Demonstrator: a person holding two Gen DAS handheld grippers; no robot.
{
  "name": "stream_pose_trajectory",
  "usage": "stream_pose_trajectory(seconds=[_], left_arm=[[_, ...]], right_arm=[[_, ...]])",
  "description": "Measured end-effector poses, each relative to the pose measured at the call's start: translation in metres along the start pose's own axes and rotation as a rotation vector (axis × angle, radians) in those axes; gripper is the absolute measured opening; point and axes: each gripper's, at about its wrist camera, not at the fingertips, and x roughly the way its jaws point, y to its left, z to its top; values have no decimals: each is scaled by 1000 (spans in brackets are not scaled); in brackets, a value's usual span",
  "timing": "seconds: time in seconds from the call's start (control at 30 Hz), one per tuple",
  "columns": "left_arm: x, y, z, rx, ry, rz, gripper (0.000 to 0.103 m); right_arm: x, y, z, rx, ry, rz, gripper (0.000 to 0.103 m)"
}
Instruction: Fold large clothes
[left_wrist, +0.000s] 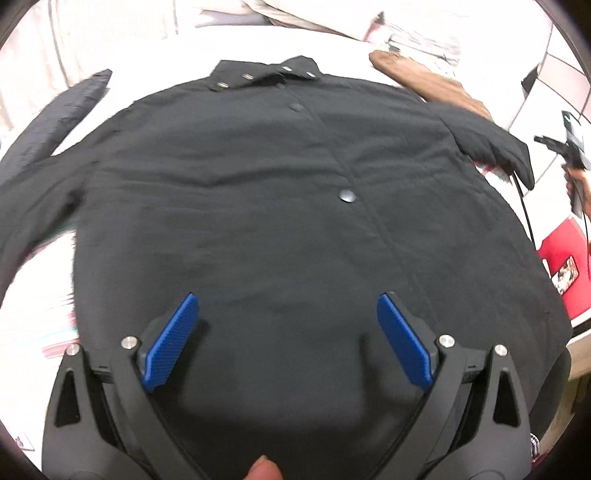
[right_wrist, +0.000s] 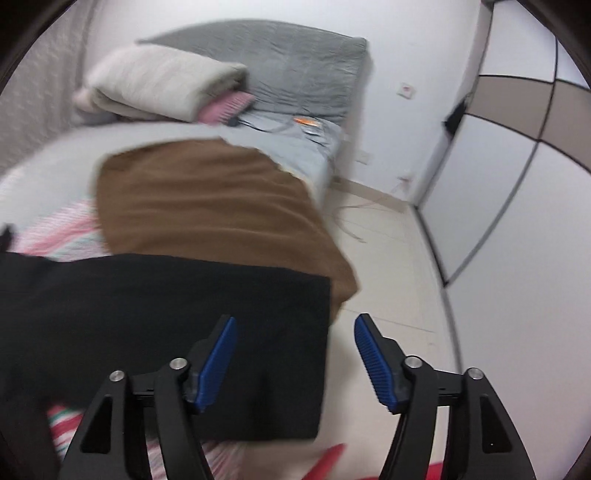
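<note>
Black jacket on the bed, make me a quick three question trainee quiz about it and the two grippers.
1. True or false: the left gripper has its jaws shut on the black jacket.
2. In the right wrist view, which garment lies just beyond the jacket's black edge? A) brown garment B) a blue towel C) a yellow scarf
3. Fill in: the right gripper has its jaws ____, with nothing between them.

Key: 1 false, they stand open above the cloth; 2 A; 3 open.
</note>
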Motion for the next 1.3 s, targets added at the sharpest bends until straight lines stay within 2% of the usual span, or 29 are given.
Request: stream_pose_trajectory(seconds=[0.1,0.3,0.4,0.5,0.57,0.63,0.73,0.8,0.9,1.0,1.03,1.07,1.1,1.13,1.2,1.27,1.3], left_arm=[[-24,25,-6,-39,-3,9,97],[-62,63,-28,-89,-8,82,97],[-73,85,-46,-144,2,58,97],[-73,111,-70,-216,18,-8,97],[-68,125,-87,-276,36,-81,97],[-62,139,-107,-357,36,-199,97],[-58,149,-129,-442,30,-291,97],[-59,149,-139,-464,13,-348,97],[-56,145,-151,-463,24,-391,97],[-52,139,-157,-462,30,-424,97],[-51,138,-157,-466,29,-429,97],[-50,138,-158,-473,28,-431,97],[-51,138,-158,-479,25,-434,97],[-53,138,-158,-481,19,-437,97],[-61,137,-157,-475,-3,-436,97],[-72,139,-156,-465,-29,-434,97],[-78,141,-157,-464,-45,-430,97]], right_arm=[[-42,7,-17,-49,-3,125,74],[-109,25,-65,-111,47,368,77],[-131,39,-92,-116,92,487,78],[-137,48,-120,-75,175,632,78],[-136,53,-139,-40,236,707,78],[-134,58,-162,-16,295,762,78],[-130,61,-197,22,384,807,78],[-127,61,-219,50,445,834,78],[-131,62,-248,91,505,918,78],[-135,74,-272,59,567,938,77],[-136,79,-278,39,594,926,75],[-137,86,-285,19,621,916,49],[-138,90,-287,16,622,910,18],[-143,92,-287,29,619,929,14],[-165,93,-275,20,544,936,11],[-204,94,-250,-25,416,954,9],[-215,92,-242,-32,381,952,8]])
